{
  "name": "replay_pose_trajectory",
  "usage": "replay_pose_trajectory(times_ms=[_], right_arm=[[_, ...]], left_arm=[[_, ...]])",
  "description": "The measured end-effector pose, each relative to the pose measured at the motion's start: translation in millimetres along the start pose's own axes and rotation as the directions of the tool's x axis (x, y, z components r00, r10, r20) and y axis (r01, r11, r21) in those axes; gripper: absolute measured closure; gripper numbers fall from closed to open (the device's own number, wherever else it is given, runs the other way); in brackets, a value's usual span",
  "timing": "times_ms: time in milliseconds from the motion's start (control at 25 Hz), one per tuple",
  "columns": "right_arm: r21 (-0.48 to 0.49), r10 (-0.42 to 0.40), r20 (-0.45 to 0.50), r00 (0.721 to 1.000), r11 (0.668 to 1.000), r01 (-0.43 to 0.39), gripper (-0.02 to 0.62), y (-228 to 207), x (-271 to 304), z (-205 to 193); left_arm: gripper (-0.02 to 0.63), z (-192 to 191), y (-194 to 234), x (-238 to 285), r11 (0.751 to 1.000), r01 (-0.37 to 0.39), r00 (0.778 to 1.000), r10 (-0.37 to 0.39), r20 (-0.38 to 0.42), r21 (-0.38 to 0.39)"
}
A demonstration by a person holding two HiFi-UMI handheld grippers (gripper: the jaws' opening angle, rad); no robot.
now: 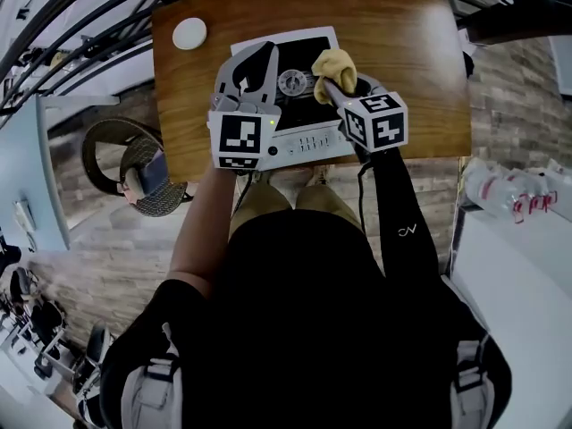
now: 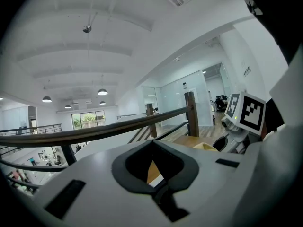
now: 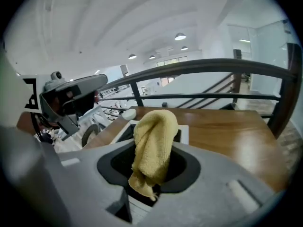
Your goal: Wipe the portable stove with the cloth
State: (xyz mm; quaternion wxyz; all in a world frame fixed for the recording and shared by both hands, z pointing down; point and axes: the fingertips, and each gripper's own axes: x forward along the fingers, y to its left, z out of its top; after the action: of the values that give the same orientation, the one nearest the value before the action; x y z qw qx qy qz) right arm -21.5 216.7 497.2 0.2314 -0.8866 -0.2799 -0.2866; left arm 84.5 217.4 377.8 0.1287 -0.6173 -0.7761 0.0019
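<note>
My right gripper is clamping its fingers on the yellow cloth. The cloth is bunching up between the pads, its thick folded end standing out past the tips and a thin corner hanging down behind them. I am holding it over the far right corner of the portable stove, just beside the round burner; I cannot tell whether it is touching the stove top.

My left gripper is keeping its fingers together at the tips with nothing between them, only table and stove showing through the gap behind. It is hovering over the stove's left side, close beside the right gripper.

The stove is sitting on the wooden table, near its front edge, and a small white disc is lying well apart at the far left corner.
</note>
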Motion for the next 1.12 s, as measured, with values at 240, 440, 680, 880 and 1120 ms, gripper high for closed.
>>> replay_pose_trajectory(times_ms=[240, 440, 680, 880, 1120], right_arm=[[-0.09, 0.267, -0.053, 0.962, 0.958, -0.271, 0.476, 117.5, 34.0, 1.8], [-0.128, 0.409, -0.147, 0.9, 0.895, -0.428, 0.476, 187.1, 58.3, -22.8], [-0.129, 0.431, -0.212, 0.877, 0.877, -0.462, 0.476, 208.9, 73.2, -54.8], [-0.13, 0.33, -0.146, 0.933, 0.928, -0.349, 0.476, 162.2, 62.8, -50.6], [-0.051, 0.132, -0.053, 0.99, 0.989, -0.135, 0.476, 67.9, 21.0, -47.5]], left_arm=[[0.6, -15.0, 32.8, -50.1, 0.992, -0.123, 0.991, 0.123, -0.046, -0.002], [0.6, -22.7, 49.7, -88.4, 0.975, -0.224, 0.972, 0.224, -0.069, 0.0], [0.6, -35.2, 48.5, -119.9, 0.962, -0.273, 0.959, 0.271, -0.083, -0.01], [0.6, -38.2, 37.4, -112.6, 0.973, -0.228, 0.971, 0.225, -0.075, -0.026], [0.6, -27.3, -2.7, -74.9, 0.995, -0.095, 0.995, 0.094, -0.034, -0.026]])
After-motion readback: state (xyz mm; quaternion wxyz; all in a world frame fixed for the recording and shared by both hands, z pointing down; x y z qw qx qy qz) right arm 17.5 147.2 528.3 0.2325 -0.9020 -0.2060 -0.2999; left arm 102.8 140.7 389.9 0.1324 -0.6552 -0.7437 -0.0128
